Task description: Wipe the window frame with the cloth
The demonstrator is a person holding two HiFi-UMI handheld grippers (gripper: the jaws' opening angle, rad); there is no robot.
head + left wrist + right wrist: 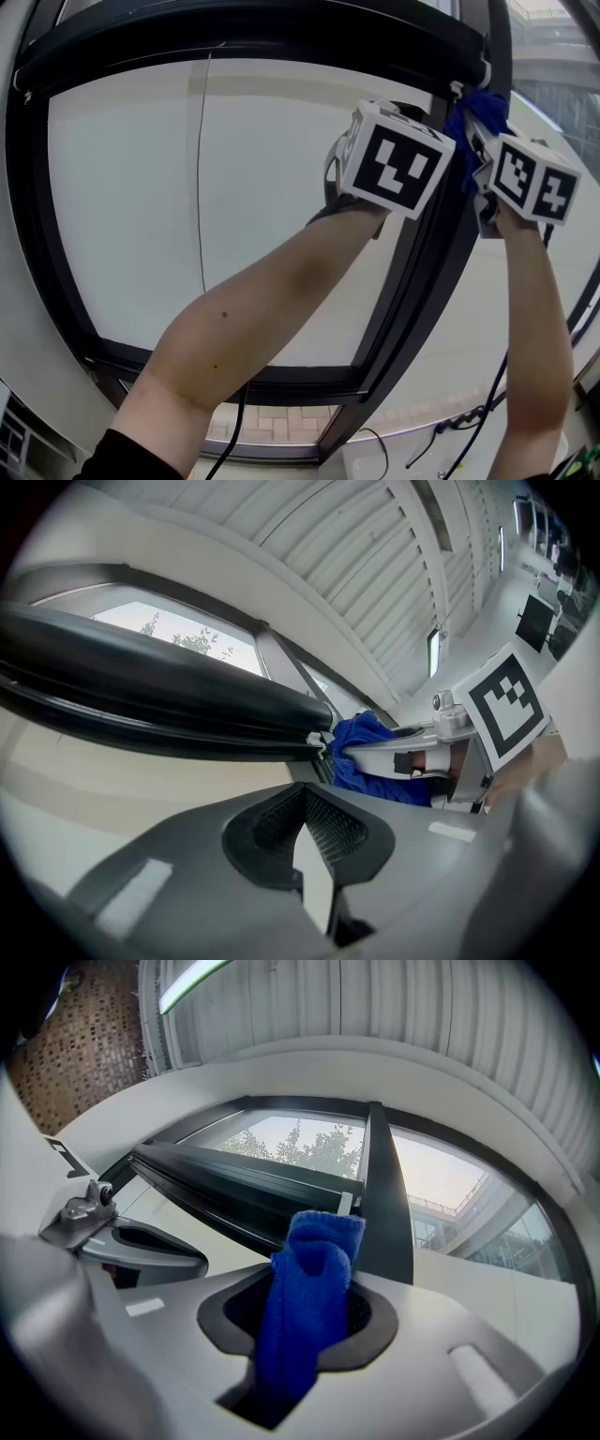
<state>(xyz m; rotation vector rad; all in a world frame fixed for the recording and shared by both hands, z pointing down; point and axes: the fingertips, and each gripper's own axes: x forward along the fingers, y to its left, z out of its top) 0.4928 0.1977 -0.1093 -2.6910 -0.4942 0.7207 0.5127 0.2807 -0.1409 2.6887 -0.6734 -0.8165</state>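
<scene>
the main risk, judged from here, is the cloth [317, 1251] slipping out of the right gripper [305, 1330]. only a folded tuft stands up past the jaw tips, and dragging it along the dark window frame [412, 291] could tug it loose, or bunch it so that bare plastic rubs the frame instead. the two grippers also sit close together at the top corner, so they could knock each other. the right gripper's jaws pinch the blue cloth between them, and its free end pokes out ahead, apparently against the corner where the upright bar [384, 1194] meets the top rail [244, 1190]. the left gripper [314, 841] has its jaws pressed together on nothing. the cloth lies just beyond it to the right, near the rail's end.
</scene>
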